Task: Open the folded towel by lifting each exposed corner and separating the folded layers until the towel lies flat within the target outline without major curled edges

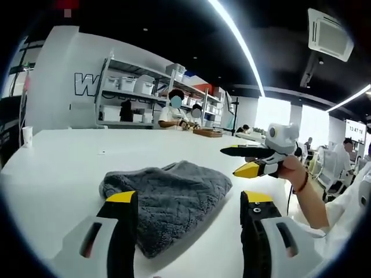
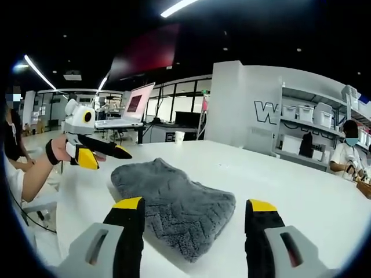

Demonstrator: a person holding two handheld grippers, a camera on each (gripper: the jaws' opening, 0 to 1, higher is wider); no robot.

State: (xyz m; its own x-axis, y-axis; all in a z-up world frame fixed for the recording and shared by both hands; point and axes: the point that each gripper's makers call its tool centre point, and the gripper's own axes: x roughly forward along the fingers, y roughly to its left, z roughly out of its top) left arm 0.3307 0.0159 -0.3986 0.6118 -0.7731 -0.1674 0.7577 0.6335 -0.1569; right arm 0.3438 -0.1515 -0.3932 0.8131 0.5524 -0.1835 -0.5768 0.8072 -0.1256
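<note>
In the left gripper view, our left gripper has its jaws spread wide and holds nothing. The folded grey towel lies on the white table just ahead of the jaws, its near edge reaching in between them and lying closer to the left jaw. Beyond and to the right of the left gripper, our right gripper hovers above the table beside the towel's far right corner, apart from it, held in a hand. Its yellow-tipped jaws stand parted with nothing in them.

In the right gripper view, the right gripper shows the same released jaws, and the towel sits on the table directly in front, its near fold reaching between the two tips. Ahead and to the left, the left gripper hangs over the table edge next to the towel's far left corner, not touching it.

Far behind the towel, shelving with white bins lines the wall, and an open laptop sits on a distant desk.
</note>
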